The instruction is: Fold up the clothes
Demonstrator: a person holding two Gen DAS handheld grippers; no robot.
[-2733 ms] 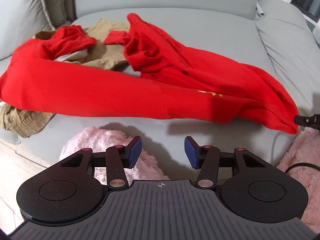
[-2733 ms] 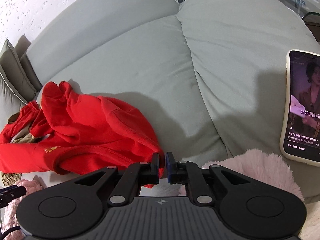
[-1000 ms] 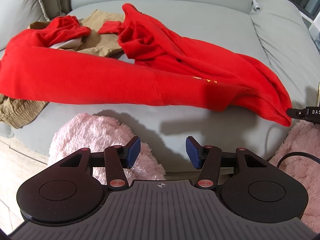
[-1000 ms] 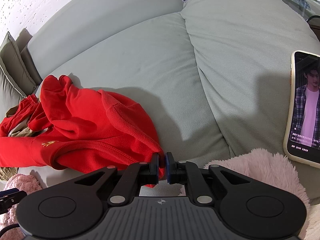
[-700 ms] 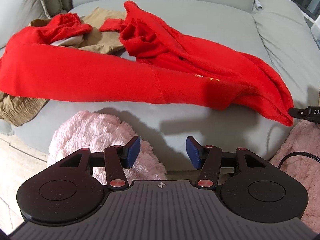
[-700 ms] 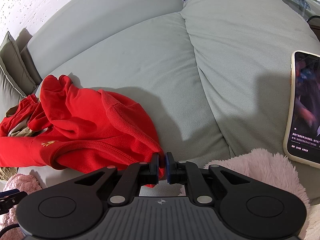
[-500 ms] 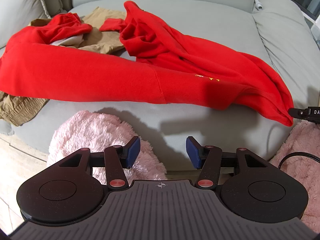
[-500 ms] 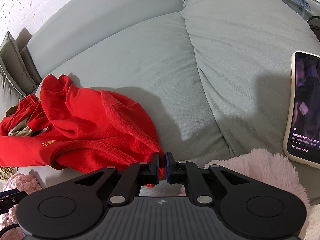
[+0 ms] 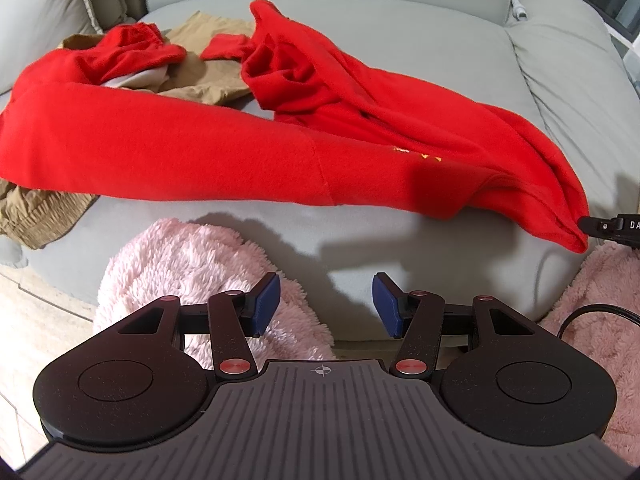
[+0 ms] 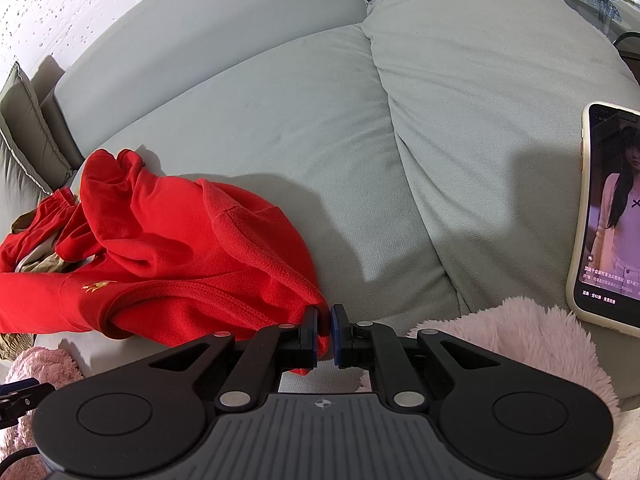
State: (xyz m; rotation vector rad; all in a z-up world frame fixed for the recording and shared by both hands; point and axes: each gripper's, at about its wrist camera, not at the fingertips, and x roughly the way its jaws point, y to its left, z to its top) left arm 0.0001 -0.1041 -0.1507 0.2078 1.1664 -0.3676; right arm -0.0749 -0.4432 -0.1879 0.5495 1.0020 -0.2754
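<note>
My right gripper (image 10: 324,330) jaws pinch the corner of the red top (image 9: 208,152), which lies stretched across the sofa (image 9: 400,28) seat over tan clothes (image 9: 36,216). Left gripper (image 9: 326,304) jaws spread, empty, above the pink fleece (image 9: 180,256), near the seat's front edge.

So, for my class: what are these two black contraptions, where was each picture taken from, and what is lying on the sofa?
Each black contraption is a hand-held gripper with a fisheye camera behind it that looks along its two fingers. The person holds one in each hand. One picture comes from the left gripper; it is open and empty, hanging over the front of the sofa. The other comes from the right gripper, which is shut on an edge of the red garment. That garment lies spread across the seat, partly over tan clothes. A phone with a lit screen rests on the sofa at right, and pink fluffy fabric shows below.
</note>
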